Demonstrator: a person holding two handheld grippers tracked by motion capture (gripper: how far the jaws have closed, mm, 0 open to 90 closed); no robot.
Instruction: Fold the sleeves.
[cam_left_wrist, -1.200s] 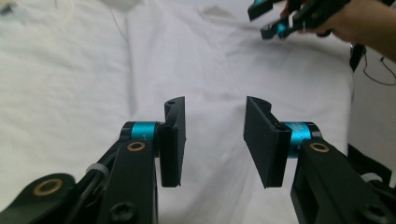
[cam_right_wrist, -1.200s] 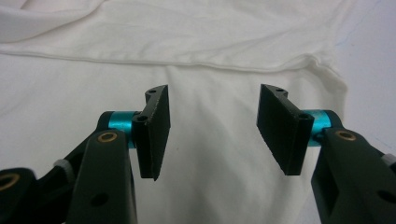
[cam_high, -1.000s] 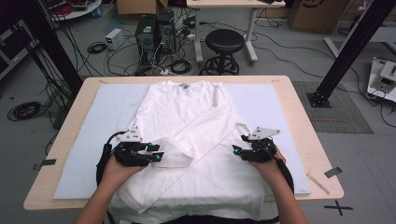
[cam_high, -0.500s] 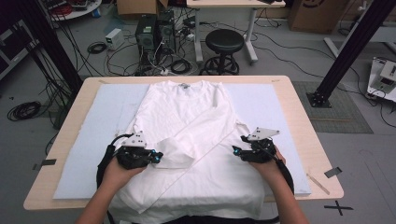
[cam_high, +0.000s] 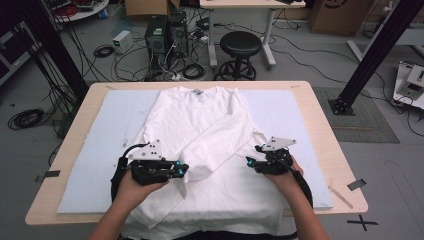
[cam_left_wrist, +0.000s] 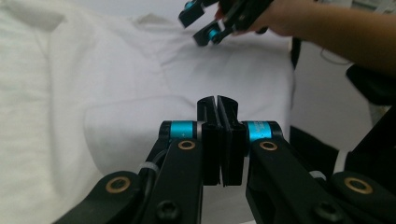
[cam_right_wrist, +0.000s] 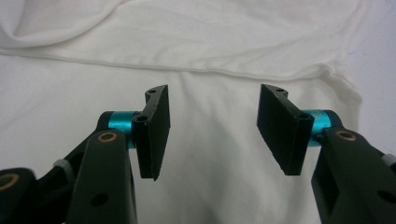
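Left gripper (cam_high: 184, 170): near left, held in the person's left hand (cam_high: 131, 189), over the shirt's near left part. Its jaws are pressed together. In the left gripper view no cloth shows between the pads at the tips; whether a fold is caught lower down I cannot tell.
Right gripper (cam_high: 248, 162): near right, held in the right hand (cam_high: 285, 177), over the shirt's right side. Its jaws stand apart, with nothing between them, cloth lying just beneath.
Shirt (cam_high: 210, 125): white, long-sleeved, spread flat in the middle of the table, collar at the far end, hem at the near edge. One sleeve is folded across the chest, running slantwise from the right side down to the left gripper.
Mat (cam_high: 100, 130): pale blue sheet under the shirt, covering most of the table.
Table (cam_high: 325, 135): light wood, its border showing around the mat.
Stool (cam_high: 240, 47): black, round, on the floor beyond the far edge.
Cables (cam_high: 100, 50): tangled on the floor, far left.
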